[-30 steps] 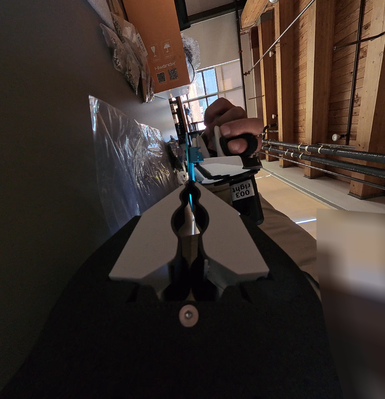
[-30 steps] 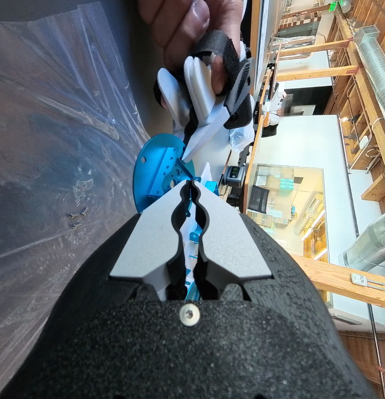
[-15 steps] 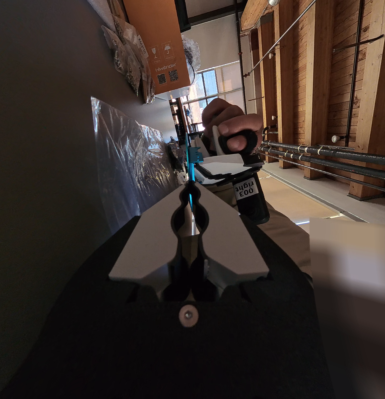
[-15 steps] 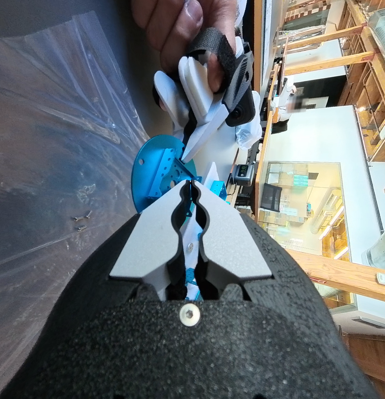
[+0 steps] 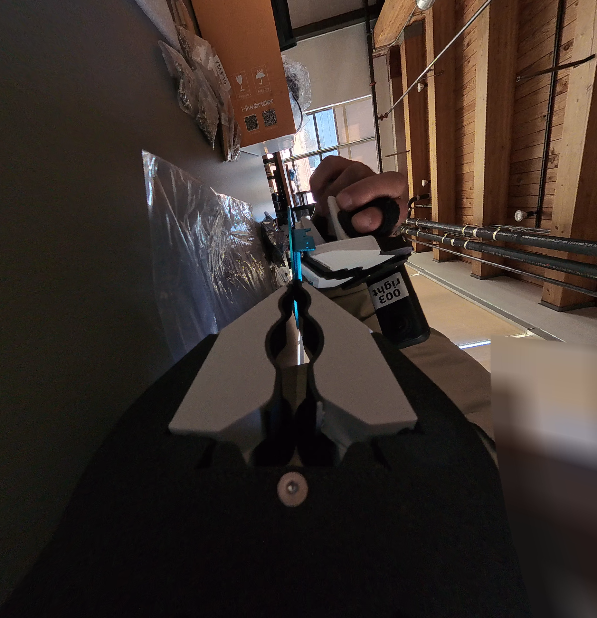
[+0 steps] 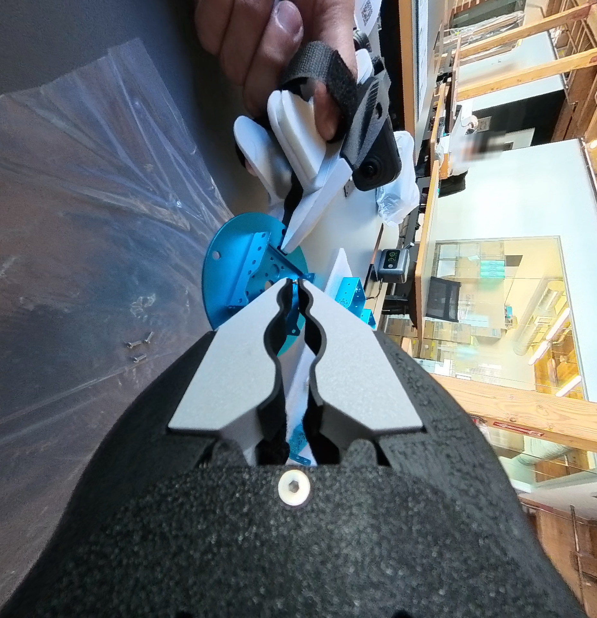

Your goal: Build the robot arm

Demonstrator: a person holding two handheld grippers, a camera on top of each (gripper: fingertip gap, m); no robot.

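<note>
My left gripper (image 5: 294,287) is shut on the rim of a blue metal disc (image 5: 296,267), which shows edge-on there. In the right wrist view the disc (image 6: 223,267) faces me with a blue perforated bracket (image 6: 257,264) against it. The left gripper (image 6: 285,249) grips the disc beside that bracket, with a hand around its handle. My right gripper (image 6: 294,282) is shut on a small silver screw (image 6: 295,282), its tips right at the bracket's edge. In the left wrist view the right gripper (image 5: 307,259) reaches the bracket (image 5: 304,239) from the side, held by a hand.
A clear plastic bag (image 6: 89,200) lies on the dark table (image 5: 56,200) with three loose screws (image 6: 138,344) on it. More blue brackets (image 6: 350,294) sit behind the disc. An orange carton (image 5: 247,67) and bags of hardware (image 5: 196,83) stand farther off. The grippers are tip to tip, or close to it.
My right gripper has edged in toward the bracket on the disc and tilted a little. The left gripper has kept its grip on the disc.
</note>
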